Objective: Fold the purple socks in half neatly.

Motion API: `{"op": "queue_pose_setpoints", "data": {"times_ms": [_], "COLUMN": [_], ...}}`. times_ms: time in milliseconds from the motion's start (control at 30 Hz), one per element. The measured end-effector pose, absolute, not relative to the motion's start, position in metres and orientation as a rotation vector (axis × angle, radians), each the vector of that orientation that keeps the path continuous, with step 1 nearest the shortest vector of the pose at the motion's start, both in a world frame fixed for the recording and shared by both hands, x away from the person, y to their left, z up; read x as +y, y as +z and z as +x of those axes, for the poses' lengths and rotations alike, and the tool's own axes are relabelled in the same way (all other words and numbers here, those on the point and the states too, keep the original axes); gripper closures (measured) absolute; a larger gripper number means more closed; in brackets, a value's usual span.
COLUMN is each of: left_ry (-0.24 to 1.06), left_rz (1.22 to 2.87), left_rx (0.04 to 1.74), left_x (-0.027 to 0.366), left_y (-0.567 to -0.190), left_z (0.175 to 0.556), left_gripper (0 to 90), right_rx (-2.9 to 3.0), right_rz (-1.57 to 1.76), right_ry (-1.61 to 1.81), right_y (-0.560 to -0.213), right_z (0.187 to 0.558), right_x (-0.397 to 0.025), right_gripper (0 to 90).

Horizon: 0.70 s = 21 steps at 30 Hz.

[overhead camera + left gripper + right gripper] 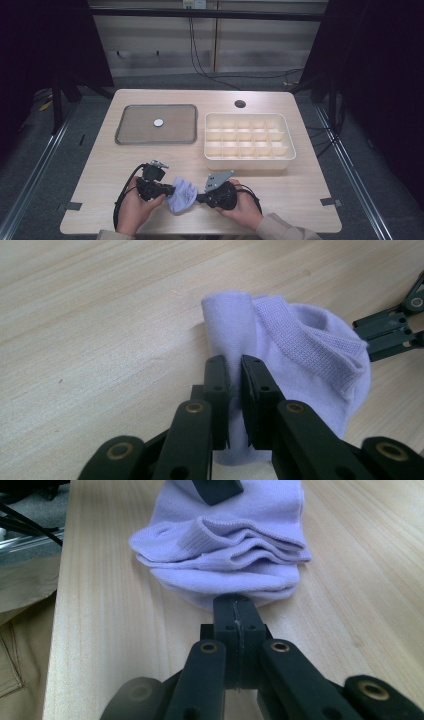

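A lilac sock (182, 196) lies bunched on the wooden table near its front edge, between my two grippers. My left gripper (172, 190) comes in from the left. In the left gripper view its jaws (235, 365) are shut on an upright fold of the sock (300, 355). My right gripper (200, 198) meets the sock from the right. Seen in the right gripper view, its jaws (235, 602) are pressed together at the rounded near edge of the sock (225, 545), with a thin bit of fabric seemingly caught. The ribbed cuff faces the right gripper.
A grey tray (122, 135) with a small white disc (158, 122) sits at the back left. A cream box (287, 155) with several compartments stands at the back right. A round hole (240, 104) is in the tabletop behind it. The table's front edge is close to my hands.
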State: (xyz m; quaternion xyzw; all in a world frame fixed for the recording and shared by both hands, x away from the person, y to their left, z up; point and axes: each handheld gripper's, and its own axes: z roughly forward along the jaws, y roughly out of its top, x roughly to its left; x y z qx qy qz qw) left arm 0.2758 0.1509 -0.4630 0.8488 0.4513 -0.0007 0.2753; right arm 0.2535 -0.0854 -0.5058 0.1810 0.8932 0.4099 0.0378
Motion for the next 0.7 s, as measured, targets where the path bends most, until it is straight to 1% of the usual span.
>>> {"op": "queue_pose_setpoints", "data": {"times_ms": [233, 700], "left_ry": [-0.012, -0.003], "left_rz": [2.251, 2.258], "left_rx": [1.227, 1.216], "left_x": [0.1512, 0.1498], "left_y": [-0.4612, -0.4587], "left_z": [0.2764, 0.2758], "left_gripper": [82.1, 82.0], "right_rx": [2.747, 2.749], "right_rz": [0.554, 0.556], "right_ry": [1.247, 1.246], "right_y": [-0.505, -0.5049], "right_z": [0.2536, 0.2536], "right_x": [-0.0852, -0.0853], "right_gripper": [90.0, 90.0]}}
